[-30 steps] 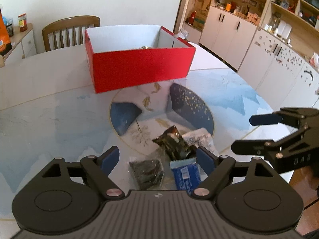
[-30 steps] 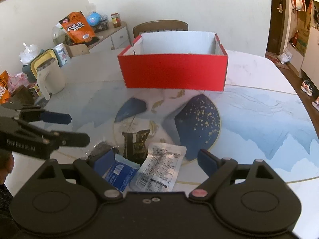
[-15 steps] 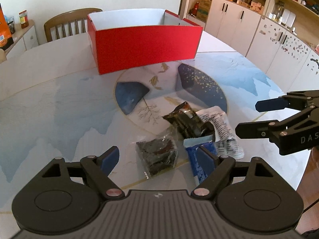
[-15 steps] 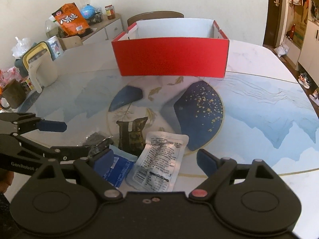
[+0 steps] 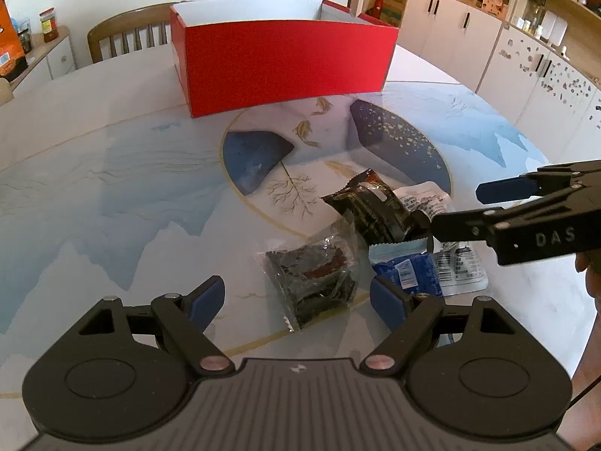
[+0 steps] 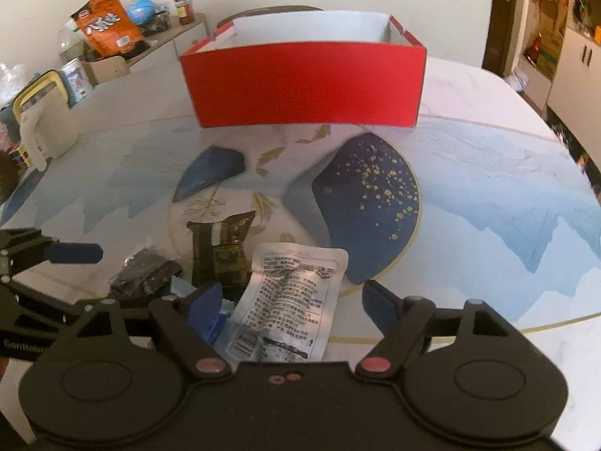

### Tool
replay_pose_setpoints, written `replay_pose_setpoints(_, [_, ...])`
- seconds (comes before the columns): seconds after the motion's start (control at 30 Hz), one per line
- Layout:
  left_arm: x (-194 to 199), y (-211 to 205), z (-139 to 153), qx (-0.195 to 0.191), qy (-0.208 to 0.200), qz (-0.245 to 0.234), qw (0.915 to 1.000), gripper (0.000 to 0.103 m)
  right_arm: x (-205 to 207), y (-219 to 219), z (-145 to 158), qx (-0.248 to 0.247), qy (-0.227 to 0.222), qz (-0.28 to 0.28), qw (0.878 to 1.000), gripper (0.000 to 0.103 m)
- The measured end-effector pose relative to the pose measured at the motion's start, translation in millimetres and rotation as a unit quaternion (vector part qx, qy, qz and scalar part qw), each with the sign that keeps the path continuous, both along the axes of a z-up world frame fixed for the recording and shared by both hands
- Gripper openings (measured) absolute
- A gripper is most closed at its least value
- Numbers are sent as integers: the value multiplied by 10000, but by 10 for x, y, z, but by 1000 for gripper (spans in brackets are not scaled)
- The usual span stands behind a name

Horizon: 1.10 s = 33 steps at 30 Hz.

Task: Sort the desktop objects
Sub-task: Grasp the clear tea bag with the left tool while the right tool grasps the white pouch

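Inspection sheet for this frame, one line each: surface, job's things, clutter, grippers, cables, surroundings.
Surface: round table with a blue mountain-and-fish print.
Job's things: red box at the far side, open top; four packets bunched near the grippers: clear packet of dark contents, dark snack packet, blue packet, white printed pouch.
Clutter: cream jug at the table's left edge.
Grippers: left gripper and right gripper open, holding nothing.
Cables: nothing seen.
Surroundings: wooden chair behind the box, white cabinets, orange bag on a sideboard.

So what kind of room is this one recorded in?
Most likely a home dining room: a round table with a wooden chair, white cabinets with cluttered shelves, and a kettle.
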<state>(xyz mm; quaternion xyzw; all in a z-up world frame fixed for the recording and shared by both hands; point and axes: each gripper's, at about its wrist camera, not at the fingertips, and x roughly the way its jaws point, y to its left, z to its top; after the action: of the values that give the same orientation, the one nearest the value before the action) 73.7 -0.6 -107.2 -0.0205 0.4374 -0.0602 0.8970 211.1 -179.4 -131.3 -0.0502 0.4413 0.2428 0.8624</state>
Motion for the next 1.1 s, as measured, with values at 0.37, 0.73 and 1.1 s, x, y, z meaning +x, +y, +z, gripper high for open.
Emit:
replay_pose_setpoints(0.37, [87,5,-64,-33,39,-16,10000,84,148,14,-156,56,374,-206,9991,68])
replay_pose_setpoints(0.73, [120,-30,-72,21,-24,-113,9999,60,157,-4,-187,-168,264,-137,9994,62])
replay_pose_setpoints(1.1, [160,-30,-39,-77,-20,-23,10000,38,165,-27,-141,-159,242,-60,9996,57])
